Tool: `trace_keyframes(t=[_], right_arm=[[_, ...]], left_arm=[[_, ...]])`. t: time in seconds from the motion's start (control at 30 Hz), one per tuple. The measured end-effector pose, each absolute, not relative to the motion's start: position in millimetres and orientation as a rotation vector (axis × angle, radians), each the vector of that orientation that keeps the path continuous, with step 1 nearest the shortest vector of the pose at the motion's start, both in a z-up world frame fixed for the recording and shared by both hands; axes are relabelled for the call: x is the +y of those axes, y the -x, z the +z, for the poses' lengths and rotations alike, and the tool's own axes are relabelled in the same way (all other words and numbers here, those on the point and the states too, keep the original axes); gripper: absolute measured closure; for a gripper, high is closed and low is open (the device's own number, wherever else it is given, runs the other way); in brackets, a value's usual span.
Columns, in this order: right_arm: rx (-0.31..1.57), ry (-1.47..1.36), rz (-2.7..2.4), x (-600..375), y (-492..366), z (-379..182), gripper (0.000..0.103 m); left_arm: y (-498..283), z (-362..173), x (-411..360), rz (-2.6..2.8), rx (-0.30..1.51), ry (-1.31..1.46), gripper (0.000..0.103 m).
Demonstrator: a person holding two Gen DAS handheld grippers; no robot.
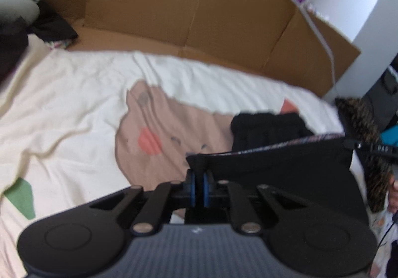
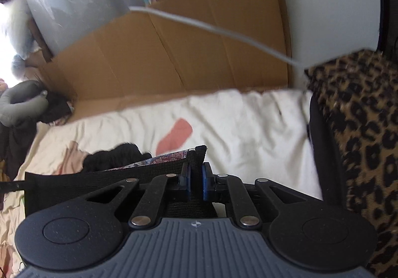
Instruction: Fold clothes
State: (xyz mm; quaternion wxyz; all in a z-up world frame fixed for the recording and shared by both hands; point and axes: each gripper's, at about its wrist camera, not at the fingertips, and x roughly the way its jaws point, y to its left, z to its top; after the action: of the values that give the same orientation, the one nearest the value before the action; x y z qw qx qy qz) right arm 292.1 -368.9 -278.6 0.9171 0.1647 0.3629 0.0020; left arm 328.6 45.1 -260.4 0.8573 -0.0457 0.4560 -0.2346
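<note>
Left of the black garment point(image 1: 286, 166), the left gripper point(image 1: 199, 178) pinches one top corner, its blue pads pressed together on the hem. The garment hangs stretched above the bed point(image 1: 74, 104), patterned lining showing along its upper edge, with a black bundle point(image 1: 268, 128) lying on the bed behind it. At the garment's right corner, the right gripper point(image 2: 196, 178) is clamped likewise. Holding both corners taut probably keeps the cloth flat for laying or folding.

1. A garment point(image 1: 286, 168) spans between the left gripper point(image 1: 199, 176) and right gripper point(image 2: 196, 173), above the bedsheet point(image 1: 74, 104)
2. Folded clothes point(image 1: 268, 128) lie on the sheet just behind it
3. Cardboard point(image 1: 174, 17) stands behind the bed — a patterned cushion point(image 2: 360, 116) at its right
</note>
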Motion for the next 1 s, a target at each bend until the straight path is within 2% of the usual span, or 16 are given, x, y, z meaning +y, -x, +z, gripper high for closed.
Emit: trace_keyframes(t=[0.27, 1.0], right_arm=[[0.696, -0.348, -0.027, -373, -283, -263, 0.096], [0.788, -0.356, -0.056, -381, -337, -280, 0.096]], left_arm=[[-327, -227, 41, -0.502, 0.910, 0.129, 0.097], [-383, -243, 25, -0.449, 0.940, 0.135, 0.097]])
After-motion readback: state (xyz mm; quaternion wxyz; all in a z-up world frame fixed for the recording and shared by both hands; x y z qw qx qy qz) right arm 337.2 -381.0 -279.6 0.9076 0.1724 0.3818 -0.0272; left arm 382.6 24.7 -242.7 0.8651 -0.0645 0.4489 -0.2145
